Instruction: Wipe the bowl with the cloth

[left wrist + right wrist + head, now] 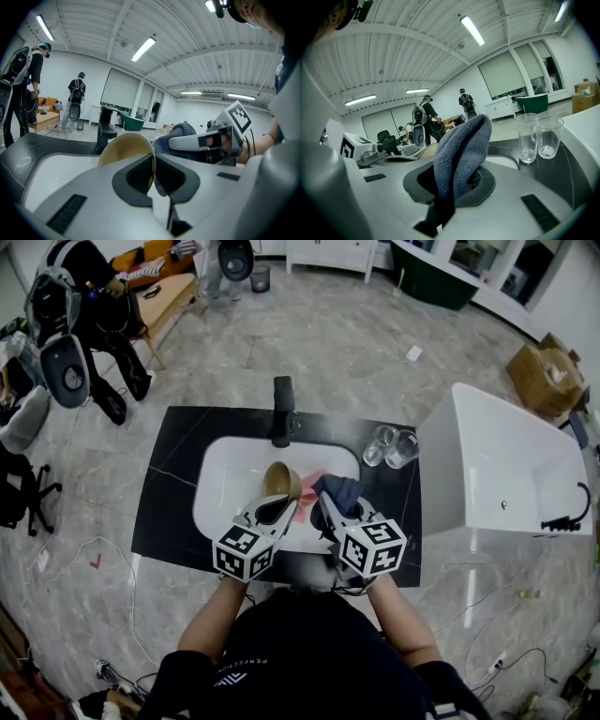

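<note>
A tan bowl [280,481] hangs tilted on its side over the white sink [220,484]. My left gripper [278,509] is shut on its rim. In the left gripper view the thin edge of the bowl [124,148] is pinched between the dark pads of the left gripper [152,174]. My right gripper [330,512] is shut on a blue-grey cloth [339,491], held just right of the bowl. In the right gripper view the cloth [461,147] stands up in a fold out of the right gripper [454,183]. I cannot tell whether cloth and bowl touch.
A black faucet [281,411] stands at the back of the sink, and something pink [307,495] lies in the basin under the grippers. Two clear glasses [390,446] stand on the black counter [169,493] at the right. A white tub [497,474] adjoins the counter's right side. People stand far off at the left.
</note>
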